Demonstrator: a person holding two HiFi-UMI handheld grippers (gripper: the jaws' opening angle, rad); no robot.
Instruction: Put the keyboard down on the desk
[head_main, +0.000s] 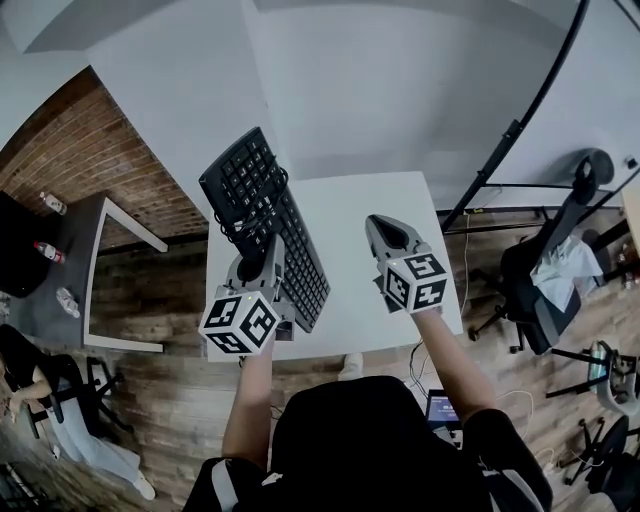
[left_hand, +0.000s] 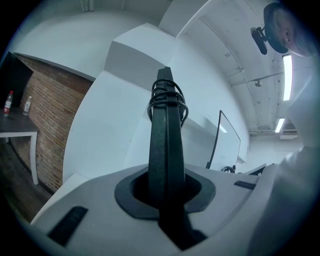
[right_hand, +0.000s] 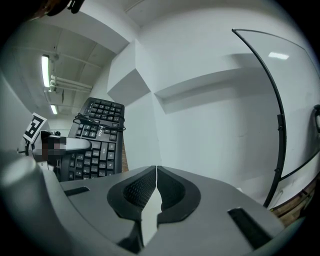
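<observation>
A black keyboard (head_main: 262, 222) with its cable coiled round it is held up over the left part of the small white desk (head_main: 385, 260). My left gripper (head_main: 262, 268) is shut on the keyboard's near edge. In the left gripper view the keyboard (left_hand: 166, 145) stands edge-on between the jaws, its cable wrapped near the top. My right gripper (head_main: 388, 240) hangs over the desk's middle, shut and holding nothing. The right gripper view shows its jaws (right_hand: 154, 192) pressed together and the keyboard (right_hand: 95, 140) off to the left.
A grey table (head_main: 70, 275) with bottles stands at the left by a brick wall (head_main: 95, 150). Office chairs (head_main: 545, 275) and a black floor lamp pole (head_main: 520, 125) are at the right. A seated person (head_main: 40, 400) is at the lower left. Wood floor surrounds the desk.
</observation>
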